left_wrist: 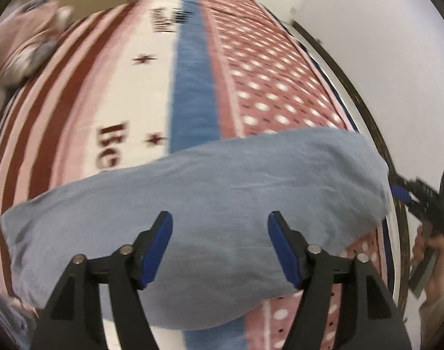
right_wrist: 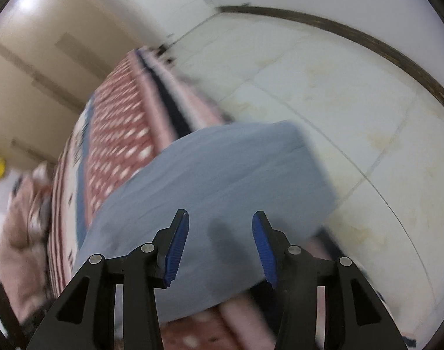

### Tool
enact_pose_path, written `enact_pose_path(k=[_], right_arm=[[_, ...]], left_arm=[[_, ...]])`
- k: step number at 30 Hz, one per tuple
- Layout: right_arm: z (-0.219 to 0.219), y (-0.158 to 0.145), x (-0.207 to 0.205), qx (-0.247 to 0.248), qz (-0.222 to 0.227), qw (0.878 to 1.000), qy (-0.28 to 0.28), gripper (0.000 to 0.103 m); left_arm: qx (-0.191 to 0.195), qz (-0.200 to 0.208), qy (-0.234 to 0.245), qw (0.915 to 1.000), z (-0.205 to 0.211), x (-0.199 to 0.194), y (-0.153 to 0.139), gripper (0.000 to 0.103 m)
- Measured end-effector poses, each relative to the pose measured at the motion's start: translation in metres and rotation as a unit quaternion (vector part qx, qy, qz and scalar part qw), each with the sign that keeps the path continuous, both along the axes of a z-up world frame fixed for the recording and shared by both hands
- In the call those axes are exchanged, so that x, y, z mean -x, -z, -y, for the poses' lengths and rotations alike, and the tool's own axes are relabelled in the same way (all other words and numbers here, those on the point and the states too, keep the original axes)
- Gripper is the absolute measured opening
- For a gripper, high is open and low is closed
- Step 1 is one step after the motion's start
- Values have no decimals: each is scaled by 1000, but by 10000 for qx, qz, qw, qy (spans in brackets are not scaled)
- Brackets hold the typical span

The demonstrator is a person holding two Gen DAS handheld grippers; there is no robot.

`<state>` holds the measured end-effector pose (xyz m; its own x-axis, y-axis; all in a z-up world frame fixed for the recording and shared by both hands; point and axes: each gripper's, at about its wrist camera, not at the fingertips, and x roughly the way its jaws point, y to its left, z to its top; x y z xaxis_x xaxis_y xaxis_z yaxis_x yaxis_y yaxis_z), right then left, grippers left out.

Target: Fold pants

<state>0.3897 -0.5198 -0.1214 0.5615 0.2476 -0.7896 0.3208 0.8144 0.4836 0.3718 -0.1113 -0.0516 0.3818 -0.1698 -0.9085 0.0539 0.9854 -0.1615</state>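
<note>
Lying folded into a flat grey-blue cotton rectangle, the pants (left_wrist: pixel 210 204) rest on the bed's red, pink and white patterned blanket (left_wrist: pixel 111 87) — one end overhanging the edge; left hand-held gripper (left_wrist: pixel 219 227) and right hand-held gripper (right_wrist: pixel 220 227) hover above, jaws apart, empty.

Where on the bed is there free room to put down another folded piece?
Free: the wide stretch of blanket beyond the pants, from the red stripes across the blue band to the dotted part. Crowded: the near end, which the pants cover, with one end reaching the bed's edge by the floor, and the far left corner, where bunched pink bedding lies.
</note>
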Motion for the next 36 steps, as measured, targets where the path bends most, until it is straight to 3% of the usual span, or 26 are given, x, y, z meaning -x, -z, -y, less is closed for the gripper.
enact_pose_path(k=[5,7,11,14,16,19,25,31,36], right_arm=[[-70,-16,-15,358,149,9946,-965,54],[-105,-21,-20,541,204,9888,-1376,58],[-185,-30,-24,1007,402,9694,-2202,75],[-240,-34,-21,1445,561,9490,-2746,78],[-274,-36,-17,1653,621,9354,-3063,84],[-310,-42,-10,1940,794,9165,-3407,86],[-360,-43,4,2324,957,8902,-3799,88],[-380,-40,7,2556,888,8848,-3794,88],[-383,-44,2,2646,854,8886,-3648,88]], left_arm=[[160,70,-931,9955,-77,18,-3,67],[277,136,-1484,9884,-115,34,-2,67],[383,24,-2295,9726,-176,67,6,67],[567,-90,-2767,9593,-215,96,14,67],[889,-166,-3073,9473,-236,118,22,67],[1162,-191,-3290,9370,-252,137,33,67],[1620,-150,-3774,9117,-278,162,63,69],[1988,-201,-3934,8974,-286,149,95,69],[2269,-53,-4500,8637,-303,142,110,69]])
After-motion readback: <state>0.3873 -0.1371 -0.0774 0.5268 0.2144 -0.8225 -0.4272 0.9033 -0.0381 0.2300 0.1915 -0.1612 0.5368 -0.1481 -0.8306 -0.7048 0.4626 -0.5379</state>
